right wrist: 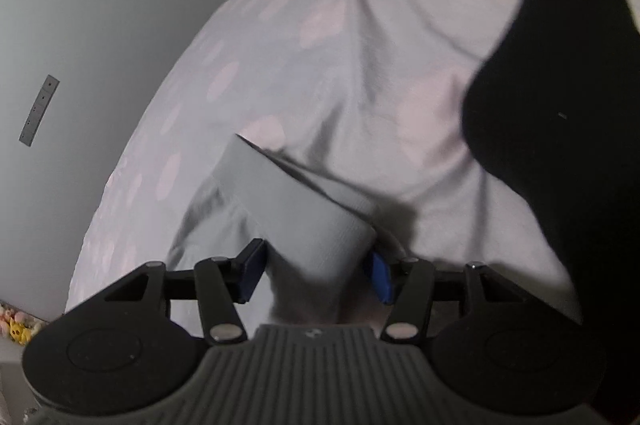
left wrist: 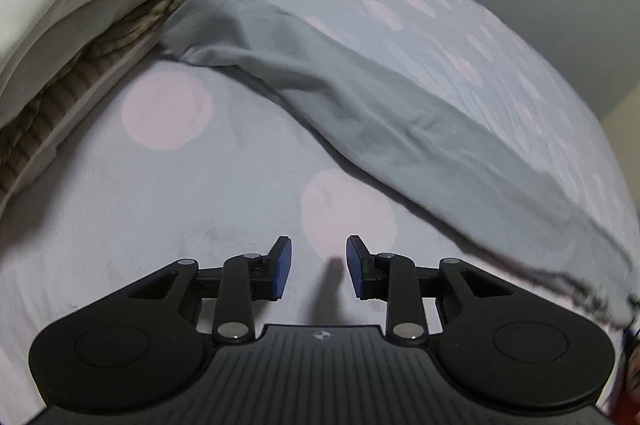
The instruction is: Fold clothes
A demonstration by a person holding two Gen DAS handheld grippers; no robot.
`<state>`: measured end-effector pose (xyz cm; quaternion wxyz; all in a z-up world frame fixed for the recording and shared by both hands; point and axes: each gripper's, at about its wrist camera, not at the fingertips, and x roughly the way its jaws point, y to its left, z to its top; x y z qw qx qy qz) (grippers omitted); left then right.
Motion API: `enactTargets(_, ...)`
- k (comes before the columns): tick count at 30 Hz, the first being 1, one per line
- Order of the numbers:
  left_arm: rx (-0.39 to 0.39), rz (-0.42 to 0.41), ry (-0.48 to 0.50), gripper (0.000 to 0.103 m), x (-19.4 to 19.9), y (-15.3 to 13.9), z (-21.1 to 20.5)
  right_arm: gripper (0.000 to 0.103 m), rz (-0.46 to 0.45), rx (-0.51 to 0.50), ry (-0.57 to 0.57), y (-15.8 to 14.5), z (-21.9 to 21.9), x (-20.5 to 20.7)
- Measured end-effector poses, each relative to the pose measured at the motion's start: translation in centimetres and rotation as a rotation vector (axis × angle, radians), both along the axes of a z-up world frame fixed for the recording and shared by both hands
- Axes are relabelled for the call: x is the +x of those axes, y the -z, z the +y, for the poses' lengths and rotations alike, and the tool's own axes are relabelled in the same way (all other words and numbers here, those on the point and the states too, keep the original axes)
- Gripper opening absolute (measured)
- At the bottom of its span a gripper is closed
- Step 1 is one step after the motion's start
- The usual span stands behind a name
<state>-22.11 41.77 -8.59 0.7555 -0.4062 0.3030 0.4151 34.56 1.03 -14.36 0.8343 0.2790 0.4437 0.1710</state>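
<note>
A grey wall [right wrist: 80,25] backs the scene, and in front of it a bed is covered by a pale grey bedsheet [left wrist: 140,205] printed with large pink dots, filling most of both views. In the right wrist view a small dark plate [right wrist: 39,110] is fixed on the wall at far left, and a few small plush toys [right wrist: 16,327] sit at the near left edge.

On the sheet at the far left of the left wrist view stands a stack of folded clothes [left wrist: 80,5], white and cream layers over a brown ribbed one. A long grey garment [left wrist: 380,113] runs from beside that stack diagonally toward the near right, rumpled along its length.

In the right wrist view a black garment [right wrist: 560,105] hangs blurred across the right side, in front of the sheet.

The left gripper [left wrist: 319,267] hovers over a bare part of the sheet, just near of a pink dot, its blue-padded tongs apart and holding nothing. The right gripper [right wrist: 318,271] has its tongs spread wide on either side of the grey garment's banded end, which lies between them; whether the pads touch the cloth I cannot tell.
</note>
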Motion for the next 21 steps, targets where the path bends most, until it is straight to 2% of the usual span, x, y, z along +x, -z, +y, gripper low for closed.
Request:
enactTargets(1, -0.005, -0.012, -0.017, 0.037, -0.2, 0.1, 0.2, 0.037, -0.009, -0.014, -0.009, -0.1, 0.4, 0.2)
enactTargets(4, -0.017, -0.039, -0.057, 0.037, -0.8, 0.3, 0.7, 0.018, -0.04, -0.015, -0.021, -0.8, 0.7, 0.4)
enactTargets(6, -0.021, -0.04, -0.064, 0.037, -1.0, 0.2, 1.0, 0.015, -0.085, -0.04, -0.027, -2.3, 1.0, 0.3)
enactTargets(11, -0.003, -0.035, -0.076, 0.038, -1.3, -0.4, 1.3, 0.012, -0.206, -0.074, -0.01, -5.8, 1.1, 0.7)
enactTargets(13, 0.013, -0.023, -0.08, 0.038, -1.5, -0.8, 1.6, 0.012, -0.25, -0.13, 0.045, -6.5, 0.3, 0.9)
enactTargets(15, 0.045, 0.005, -0.07, 0.038, -1.4, -1.3, 2.1, 0.012, -0.25, -0.172, 0.11, -6.5, -1.1, 1.6)
enactTargets(18, 0.113, 0.067, -0.036, 0.038, -0.6, -2.1, 3.6, 0.012, -0.226, -0.209, 0.128, -5.6, -2.6, 2.4)
enactTargets(21, 0.181, 0.129, -0.002, 0.052, 0.2, -3.0, 5.0, 0.012, -0.239, -0.23, 0.111, -5.2, -2.2, 2.6)
